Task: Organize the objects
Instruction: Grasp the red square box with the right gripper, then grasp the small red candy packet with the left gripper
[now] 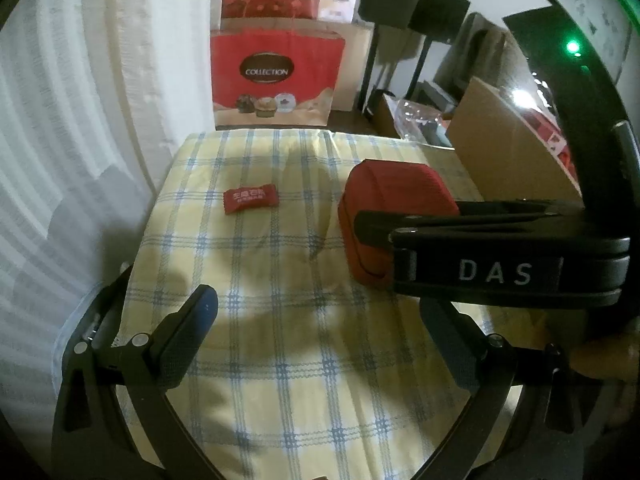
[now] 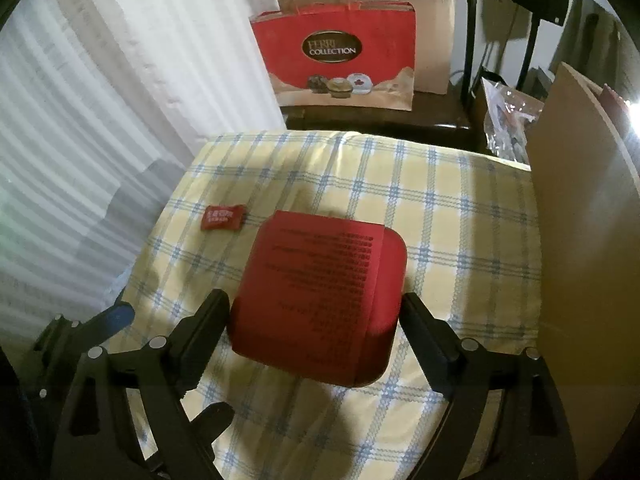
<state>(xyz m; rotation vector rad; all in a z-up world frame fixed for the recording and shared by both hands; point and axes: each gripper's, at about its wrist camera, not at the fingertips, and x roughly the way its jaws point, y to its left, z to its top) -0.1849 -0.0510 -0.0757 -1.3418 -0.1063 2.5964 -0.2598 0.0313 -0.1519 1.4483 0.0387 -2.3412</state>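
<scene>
A red box (image 2: 320, 296) with rounded corners and dark print on top sits between the fingers of my right gripper (image 2: 314, 304), whose pads lie against its left and right sides. From the left wrist view the box (image 1: 392, 200) stands tilted over the yellow checked cloth (image 1: 280, 360), with the right gripper (image 1: 376, 226) reaching in from the right. A small red wrapped candy (image 1: 250, 199) lies alone on the cloth, to the box's left (image 2: 224, 217). My left gripper (image 1: 320, 320) hangs open over bare cloth; its blue-tipped finger (image 2: 116, 318) shows at the lower left.
White curtains (image 1: 60, 120) hang along the left edge of the table. Behind the table stand a red gift bag (image 2: 336, 56), brown paper bags and black stands. A cardboard sheet (image 2: 580, 240) leans at the right, with a crinkled plastic bag (image 2: 508, 116) behind it.
</scene>
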